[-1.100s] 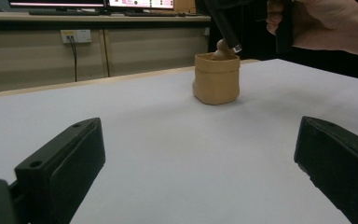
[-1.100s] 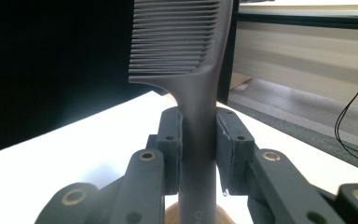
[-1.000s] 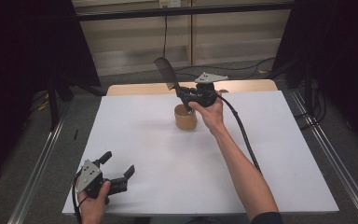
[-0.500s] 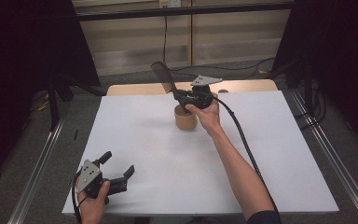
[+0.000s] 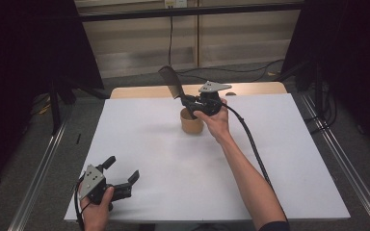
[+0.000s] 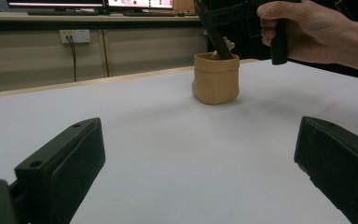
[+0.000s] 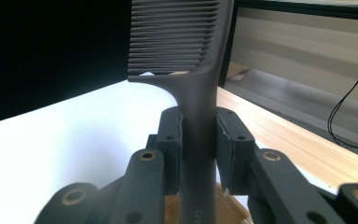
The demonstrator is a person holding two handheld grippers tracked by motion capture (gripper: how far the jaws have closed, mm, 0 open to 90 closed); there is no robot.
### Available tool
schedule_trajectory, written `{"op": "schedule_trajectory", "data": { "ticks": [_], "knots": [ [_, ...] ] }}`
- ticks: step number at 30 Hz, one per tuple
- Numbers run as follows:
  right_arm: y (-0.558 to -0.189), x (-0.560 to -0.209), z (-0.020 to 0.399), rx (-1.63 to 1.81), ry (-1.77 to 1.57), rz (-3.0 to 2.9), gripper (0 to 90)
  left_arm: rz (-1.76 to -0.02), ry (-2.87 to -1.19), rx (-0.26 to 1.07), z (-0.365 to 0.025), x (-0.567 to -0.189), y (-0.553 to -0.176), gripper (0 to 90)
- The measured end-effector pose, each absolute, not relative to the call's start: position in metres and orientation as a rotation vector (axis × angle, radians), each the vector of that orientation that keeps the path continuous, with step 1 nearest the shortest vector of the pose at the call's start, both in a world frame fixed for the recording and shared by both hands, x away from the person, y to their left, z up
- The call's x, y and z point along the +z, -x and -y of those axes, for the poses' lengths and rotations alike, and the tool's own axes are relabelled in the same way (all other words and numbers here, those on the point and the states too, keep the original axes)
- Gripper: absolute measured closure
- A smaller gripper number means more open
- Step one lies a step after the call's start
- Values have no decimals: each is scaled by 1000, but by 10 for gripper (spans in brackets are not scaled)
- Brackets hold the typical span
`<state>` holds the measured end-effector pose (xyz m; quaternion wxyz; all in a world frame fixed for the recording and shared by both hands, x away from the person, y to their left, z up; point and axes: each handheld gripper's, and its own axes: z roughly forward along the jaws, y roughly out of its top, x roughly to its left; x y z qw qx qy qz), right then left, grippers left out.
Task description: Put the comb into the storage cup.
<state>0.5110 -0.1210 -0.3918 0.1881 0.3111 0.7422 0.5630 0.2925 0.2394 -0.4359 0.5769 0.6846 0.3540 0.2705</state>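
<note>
**Comb clamped above the cup, left jaws spread wide**

Held in the right hand-held gripper (image 5: pixel 187 102): a dark comb (image 5: pixel 169 82), its handle pinched between the two closed jaws, toothed head up and tilted toward the far left in the high view. Directly below the jaws, a tan cup (image 5: pixel 191 124) on the white surface (image 5: pixel 289 159), with the comb's lower end reaching down to its mouth. Right hand (image 5: pixel 215 115) wrapped round the grip, cable trailing back along the forearm.

Resting near the front left corner of the surface: the left hand-held gripper (image 5: pixel 123 176), jaws spread wide apart, nothing between them, well apart from the cup.

From the right gripper view: comb (image 7: pixel 193 93) close up, handle squeezed between the pads on both sides, teeth fanned out to the left at the top, cup rim just visible beneath. From the left gripper view: cup (image 6: pixel 215 77) seen side-on, soft and slightly wrinkled, handle dipping into its opening, the right hand (image 6: pixel 303 28) above it.

Beyond the white surface: a strip of bare wood at the far edge, pale wall panels, cables on the floor, dark curtains on both sides.
</note>
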Motion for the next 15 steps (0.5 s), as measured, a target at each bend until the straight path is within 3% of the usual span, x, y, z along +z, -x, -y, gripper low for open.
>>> {"op": "schedule_trajectory", "data": {
  "ticks": [15],
  "knots": [
    [-510,-404,121,1540,-884,-2101,732,-829,-1601,631,-239,-436,-293,20]
  ]
}}
